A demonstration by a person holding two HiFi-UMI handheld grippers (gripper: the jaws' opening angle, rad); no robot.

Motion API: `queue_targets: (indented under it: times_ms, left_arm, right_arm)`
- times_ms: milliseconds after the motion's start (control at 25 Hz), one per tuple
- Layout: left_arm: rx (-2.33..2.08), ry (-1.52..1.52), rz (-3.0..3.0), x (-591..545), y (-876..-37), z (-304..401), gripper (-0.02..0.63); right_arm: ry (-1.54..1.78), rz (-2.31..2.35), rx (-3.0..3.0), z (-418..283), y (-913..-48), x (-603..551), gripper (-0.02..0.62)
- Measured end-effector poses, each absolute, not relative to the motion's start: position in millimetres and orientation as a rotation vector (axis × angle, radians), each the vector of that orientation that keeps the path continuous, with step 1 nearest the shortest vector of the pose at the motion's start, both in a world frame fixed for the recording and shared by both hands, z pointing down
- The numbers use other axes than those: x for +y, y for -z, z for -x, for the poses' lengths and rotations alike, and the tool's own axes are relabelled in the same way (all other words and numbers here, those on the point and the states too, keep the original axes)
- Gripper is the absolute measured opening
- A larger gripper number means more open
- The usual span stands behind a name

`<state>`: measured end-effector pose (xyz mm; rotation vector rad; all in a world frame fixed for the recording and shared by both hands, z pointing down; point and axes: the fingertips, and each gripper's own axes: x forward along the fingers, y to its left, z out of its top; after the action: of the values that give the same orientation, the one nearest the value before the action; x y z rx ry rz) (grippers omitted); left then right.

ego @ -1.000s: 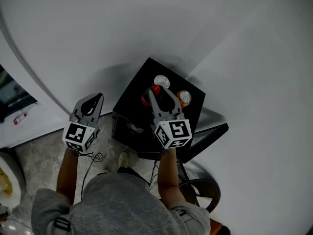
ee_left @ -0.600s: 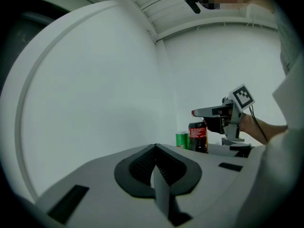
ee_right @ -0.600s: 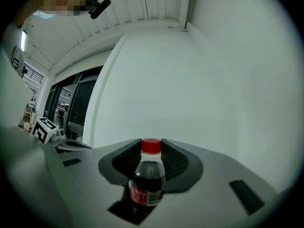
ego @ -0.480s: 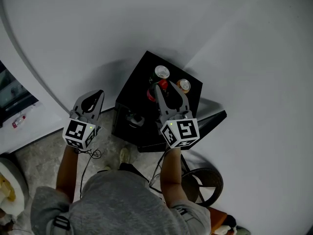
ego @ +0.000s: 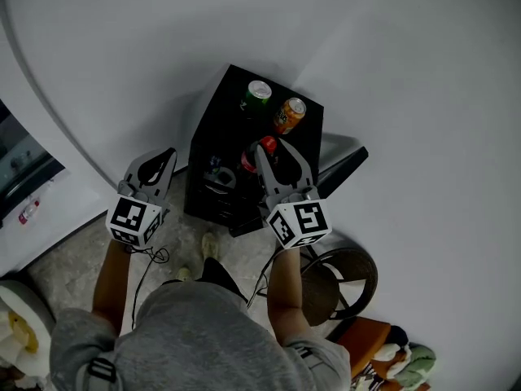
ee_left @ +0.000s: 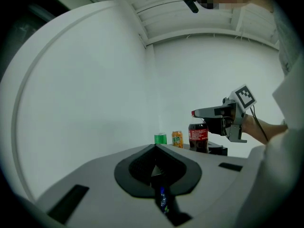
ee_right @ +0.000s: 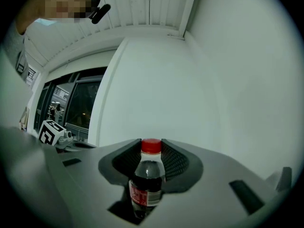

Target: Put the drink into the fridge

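Between the ribbed black pads of my right gripper (ego: pixel 273 151) stands the cola bottle (ee_right: pixel 147 179): clear plastic, dark drink, red screw cap, red label. It is clamped below the shoulder and held upright near a boxy black cabinet (ego: pixel 213 120). On its flat top sit a green can (ego: pixel 257 94) and an orange can (ego: pixel 291 112). My left gripper (ego: pixel 159 163) is pinched closed and empty.

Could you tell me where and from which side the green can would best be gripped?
Around its mid-body, coming in level from the left in the head view, I'd say: the green can stands upright with a straight round wall, and the orange can stands close on its right.
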<state>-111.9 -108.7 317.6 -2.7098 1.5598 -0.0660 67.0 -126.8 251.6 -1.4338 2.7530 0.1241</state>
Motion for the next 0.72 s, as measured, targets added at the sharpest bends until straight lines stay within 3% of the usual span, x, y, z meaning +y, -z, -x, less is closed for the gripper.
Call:
queue_targets:
  times_ms: [720]
  left_arm:
    - [1.354,0.114,2.821,-66,-362,70,0.005]
  right_arm:
    - [-0.029,1.517,2.726,-89,-345,-44,0.143]
